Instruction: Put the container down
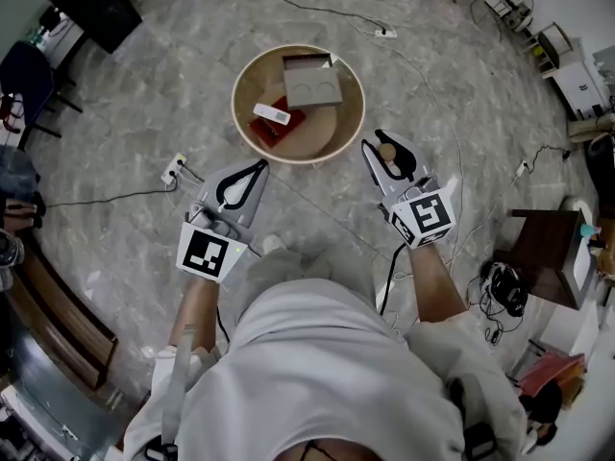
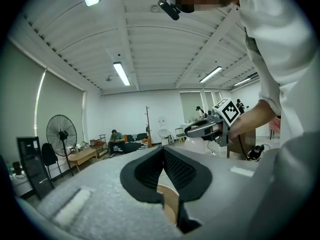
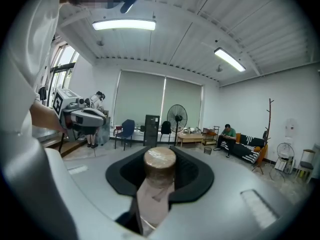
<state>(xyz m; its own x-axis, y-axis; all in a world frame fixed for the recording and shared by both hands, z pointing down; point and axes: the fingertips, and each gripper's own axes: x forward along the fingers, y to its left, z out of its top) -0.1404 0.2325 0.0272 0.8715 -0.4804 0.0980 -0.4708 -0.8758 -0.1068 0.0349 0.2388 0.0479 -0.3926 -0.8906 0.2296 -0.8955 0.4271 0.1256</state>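
Note:
A brown cylindrical container (image 1: 386,152) with a flat lid sits between the jaws of my right gripper (image 1: 378,142), which is shut on it. From the right gripper view the container (image 3: 159,170) stands upright in the right gripper (image 3: 160,153) and fills the gap. My left gripper (image 1: 258,168) hangs at the left with its tips together and nothing in it. The left gripper (image 2: 162,151) shows its black pads meeting. Both grippers hover near a round wooden basket (image 1: 357,113) on the floor, just short of its rim.
The basket holds a cardboard box (image 1: 312,83), a red item (image 1: 279,131) and a white item (image 1: 272,114). A power strip (image 1: 174,169) and cables lie on the stone floor. A dark wooden stand (image 1: 538,248) is at the right. A seated person (image 2: 116,138) and a fan (image 2: 61,134) are far off.

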